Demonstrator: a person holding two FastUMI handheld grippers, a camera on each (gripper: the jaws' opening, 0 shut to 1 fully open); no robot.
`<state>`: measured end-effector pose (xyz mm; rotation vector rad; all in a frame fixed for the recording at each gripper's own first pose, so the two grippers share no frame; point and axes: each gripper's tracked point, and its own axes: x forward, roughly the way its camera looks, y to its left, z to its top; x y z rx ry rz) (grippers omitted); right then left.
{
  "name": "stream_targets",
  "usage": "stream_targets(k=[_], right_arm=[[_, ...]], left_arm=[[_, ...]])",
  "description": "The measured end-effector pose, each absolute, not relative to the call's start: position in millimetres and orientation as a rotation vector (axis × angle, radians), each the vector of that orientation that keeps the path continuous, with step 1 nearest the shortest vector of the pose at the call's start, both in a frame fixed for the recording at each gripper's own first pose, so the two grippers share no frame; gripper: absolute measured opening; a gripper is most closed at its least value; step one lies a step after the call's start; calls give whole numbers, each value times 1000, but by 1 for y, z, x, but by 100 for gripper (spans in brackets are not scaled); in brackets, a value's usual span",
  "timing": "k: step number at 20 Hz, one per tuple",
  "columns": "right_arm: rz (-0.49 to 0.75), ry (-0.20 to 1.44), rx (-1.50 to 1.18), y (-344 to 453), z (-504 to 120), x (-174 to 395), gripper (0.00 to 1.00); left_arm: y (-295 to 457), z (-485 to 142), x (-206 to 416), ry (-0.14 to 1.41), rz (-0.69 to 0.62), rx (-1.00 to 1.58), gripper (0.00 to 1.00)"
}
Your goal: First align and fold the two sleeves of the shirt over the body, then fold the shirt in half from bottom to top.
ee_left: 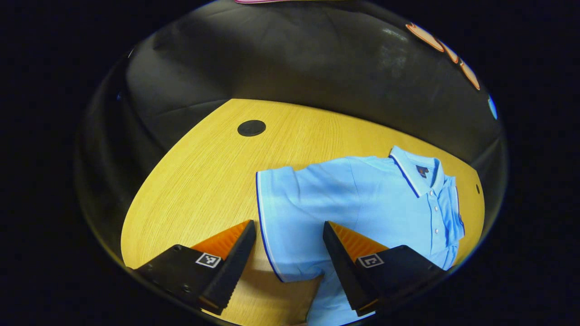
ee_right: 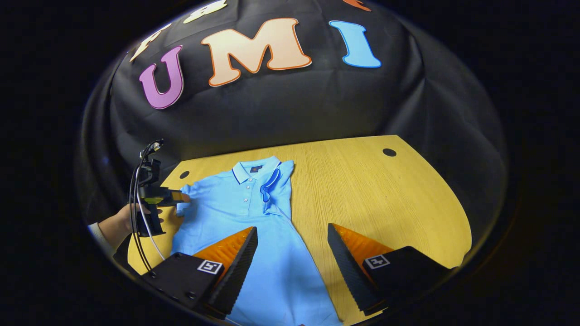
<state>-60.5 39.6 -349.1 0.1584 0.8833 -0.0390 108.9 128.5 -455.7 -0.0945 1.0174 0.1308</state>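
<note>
On the wooden table [ee_left: 204, 172], pale blue polo shirt [ee_left: 371, 203] lying flat, collar [ee_left: 414, 174] toward the far edge. In the left gripper view, left gripper [ee_left: 287, 235] spread wide just above the shirt's left sleeve [ee_left: 283, 213], sleeve hem with its dark piping running between the two fingers, nothing gripped. In the right gripper view, right gripper [ee_right: 292, 240] likewise wide open and empty over the shirt's lower body, right sleeve [ee_right: 274, 188] already folded inward onto the chest beside the button placket. Soft knit cloth, few wrinkles; fine straight grain on the yellow tabletop, round dark grommet [ee_left: 251, 128] set into it. Serrated inner faces on the wedge-shaped fingers.
</note>
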Motion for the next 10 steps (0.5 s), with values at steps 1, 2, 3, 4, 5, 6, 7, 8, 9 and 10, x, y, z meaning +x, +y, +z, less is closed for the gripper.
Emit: stream_targets(k=[1, 2, 3, 4, 5, 6, 7, 8, 9, 10], right_arm=[[-41, 887, 164, 40, -351, -61, 98], [-43, 893, 172, 39, -354, -63, 98], [-42, 898, 183, 40, -356, -65, 98], [-44, 901, 188, 39, -358, -66, 98], [-44, 903, 191, 38, -360, -67, 98], [-44, 905, 195, 38, -361, -67, 98], [-40, 905, 201, 39, -361, -68, 98], [-35, 903, 202, 38, -359, -68, 98], [-30, 900, 200, 37, -358, -69, 98], [-30, 898, 198, 34, -357, -68, 97]], left_arm=[[124, -455, 113, 1007, 113, -93, 91], [120, -455, 115, 1012, 94, -86, 73], [116, -454, 114, 1018, 67, -84, 66], [110, -453, 117, 1016, 44, -83, 45], [105, -454, 118, 1013, 29, -91, 31], [104, -453, 120, 1010, 43, -87, 16], [105, -454, 119, 1014, 48, -77, 0], [104, -455, 120, 1015, 53, -73, 0], [100, -451, 118, 1015, 63, -92, 0], [92, -445, 120, 1002, 57, -117, 0]])
